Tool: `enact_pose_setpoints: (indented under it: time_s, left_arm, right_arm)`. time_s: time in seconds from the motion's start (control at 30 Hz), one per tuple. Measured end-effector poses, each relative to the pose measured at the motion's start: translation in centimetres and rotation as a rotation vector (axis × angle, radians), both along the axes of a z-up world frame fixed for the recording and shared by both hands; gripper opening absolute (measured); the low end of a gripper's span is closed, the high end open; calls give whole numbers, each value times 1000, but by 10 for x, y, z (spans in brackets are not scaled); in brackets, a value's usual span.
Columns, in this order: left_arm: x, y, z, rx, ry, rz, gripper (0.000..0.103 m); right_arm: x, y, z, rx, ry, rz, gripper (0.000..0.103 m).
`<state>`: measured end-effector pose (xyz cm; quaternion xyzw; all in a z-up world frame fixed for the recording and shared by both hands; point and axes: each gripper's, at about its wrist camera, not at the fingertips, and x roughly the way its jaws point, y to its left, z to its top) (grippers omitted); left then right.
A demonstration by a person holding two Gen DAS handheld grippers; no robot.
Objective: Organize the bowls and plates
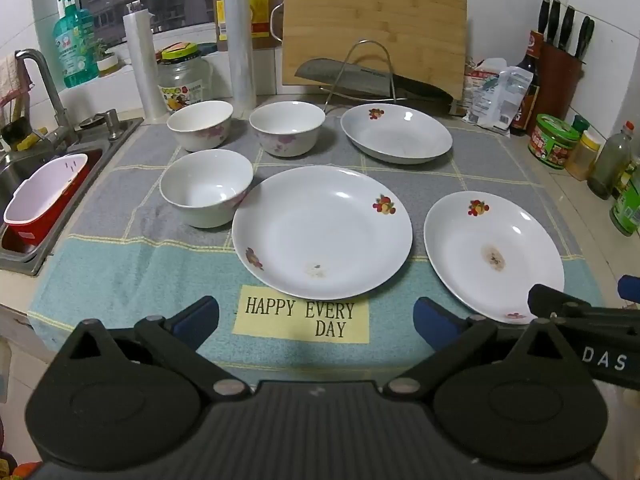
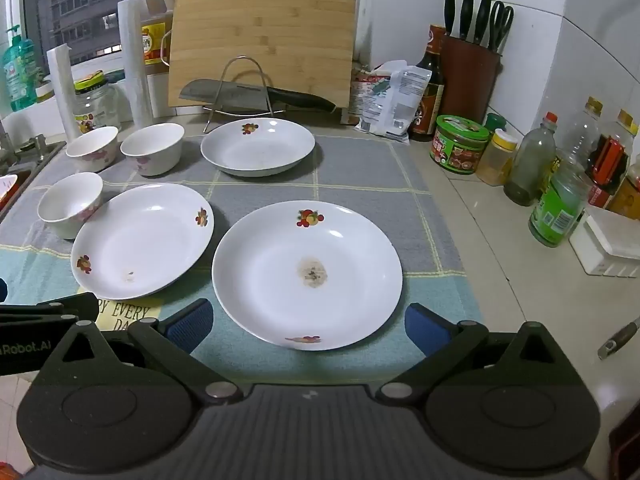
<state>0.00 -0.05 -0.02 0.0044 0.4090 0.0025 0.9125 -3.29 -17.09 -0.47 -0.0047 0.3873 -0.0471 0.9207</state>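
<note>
Three plates (image 2: 306, 276), three bowls (image 1: 206, 188) lay singly, unstacked, on checked mat (image 1: 120, 264) over surface. Bowls stood far and left; plates middle, right, far. Left gripper (image 1: 316, 320) spread wide, empty, near mat's front edge. Right gripper (image 2: 308, 326) likewise released, nearest plate's rim between its pads, untouched. Judged ceramic: stiff, glazed, slippery, breakable; rim best hold.
</note>
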Motion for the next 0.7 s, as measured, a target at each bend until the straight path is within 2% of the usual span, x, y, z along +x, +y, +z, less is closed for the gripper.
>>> enact_pose_setpoints:
  time_s: [0.7]
  left_arm:
    - [0, 3, 4, -5, -5, 19, 102]
  right_arm:
    - [2, 3, 3, 2, -6, 11, 103]
